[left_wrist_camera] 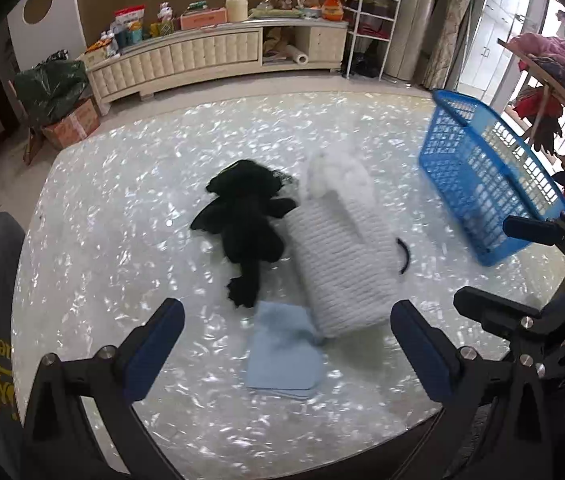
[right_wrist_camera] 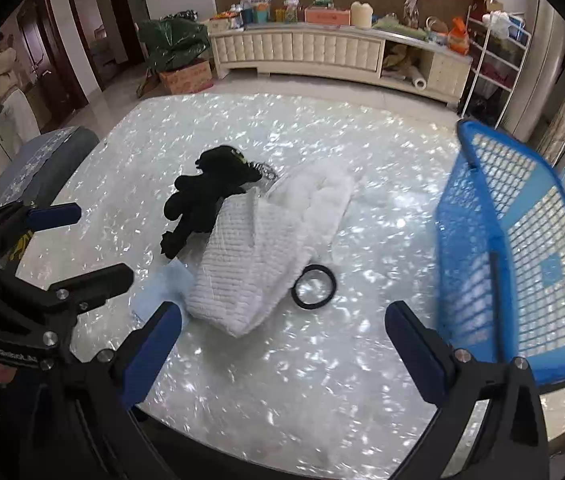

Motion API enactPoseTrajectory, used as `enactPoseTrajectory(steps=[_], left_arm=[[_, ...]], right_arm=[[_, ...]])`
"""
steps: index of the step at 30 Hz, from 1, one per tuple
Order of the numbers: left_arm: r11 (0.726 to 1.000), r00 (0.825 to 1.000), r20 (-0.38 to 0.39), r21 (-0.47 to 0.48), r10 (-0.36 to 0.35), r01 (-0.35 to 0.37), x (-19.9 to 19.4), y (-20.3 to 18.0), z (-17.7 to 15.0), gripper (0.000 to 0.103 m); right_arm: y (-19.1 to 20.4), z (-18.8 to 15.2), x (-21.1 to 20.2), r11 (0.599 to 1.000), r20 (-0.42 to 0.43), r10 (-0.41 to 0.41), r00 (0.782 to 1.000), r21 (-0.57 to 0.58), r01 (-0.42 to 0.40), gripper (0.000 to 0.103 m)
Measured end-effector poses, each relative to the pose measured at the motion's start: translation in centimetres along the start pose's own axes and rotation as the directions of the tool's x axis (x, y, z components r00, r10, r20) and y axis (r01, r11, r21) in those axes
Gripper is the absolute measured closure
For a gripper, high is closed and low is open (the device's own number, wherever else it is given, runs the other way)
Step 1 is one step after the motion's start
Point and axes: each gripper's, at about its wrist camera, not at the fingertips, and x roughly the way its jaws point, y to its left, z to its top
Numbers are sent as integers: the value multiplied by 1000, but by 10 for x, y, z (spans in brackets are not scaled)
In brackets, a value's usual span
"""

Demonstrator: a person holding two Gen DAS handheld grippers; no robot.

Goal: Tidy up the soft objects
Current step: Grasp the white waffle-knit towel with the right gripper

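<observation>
A black plush toy (left_wrist_camera: 244, 216) lies on the shiny white table (left_wrist_camera: 122, 208), also in the right wrist view (right_wrist_camera: 206, 196). Beside it lies a white knitted slipper (left_wrist_camera: 336, 256), seen from the right too (right_wrist_camera: 266, 256). A folded light blue cloth (left_wrist_camera: 282, 352) lies in front of them, partly under the slipper (right_wrist_camera: 164, 288). A black ring (right_wrist_camera: 314, 286) lies right of the slipper. A blue plastic basket (left_wrist_camera: 486, 184) stands at the table's right (right_wrist_camera: 522, 264). My left gripper (left_wrist_camera: 288, 352) is open above the cloth. My right gripper (right_wrist_camera: 282, 350) is open and empty, near the basket.
A padded chair (right_wrist_camera: 38, 168) stands at the table's left edge. Behind the table is a cream cabinet (left_wrist_camera: 218, 56) loaded with boxes and bottles, a white wire shelf (left_wrist_camera: 370, 20) and a clothes rack (left_wrist_camera: 554, 76) at the far right.
</observation>
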Motion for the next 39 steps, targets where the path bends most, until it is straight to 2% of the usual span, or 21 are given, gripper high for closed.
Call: enactPoseTrajectory(steps=[3,8,15,25,31,35,37,39], left_arm=[[999,1000,-9,-25,-24,24,7,16,-3,1],[999,999,-32,-33,3,-4,21,34,-10,1],[999,999,-45,-44,5,-7,34,51,-17,1],[998,997,-78,-56,16,-21,56,60,-23,1],[996,992,-127,-86,-28,17,69,68,-30,1],[995,990,-141,-97,-25,12,73,71,-34,1],[995,989,-145,-94,-28,15,74,70,-35,1],[996,988,-152,-87,-28,15,75,69,-37,1]], right_arm=[[5,4,13,1000,-21,-7,1000,4,7,1],[14,13,31,1000,-44,-4,999,12,4,1],[31,20,57,1000,-88,-5,996,-22,3,1],[35,13,106,999,-202,-52,978,-6,52,1],[32,9,124,999,-231,-32,972,9,35,1],[34,6,129,1000,-220,-20,975,-17,16,1],[34,3,131,1000,-214,10,977,-13,-13,6],[34,3,121,999,-183,25,983,-17,-28,20]])
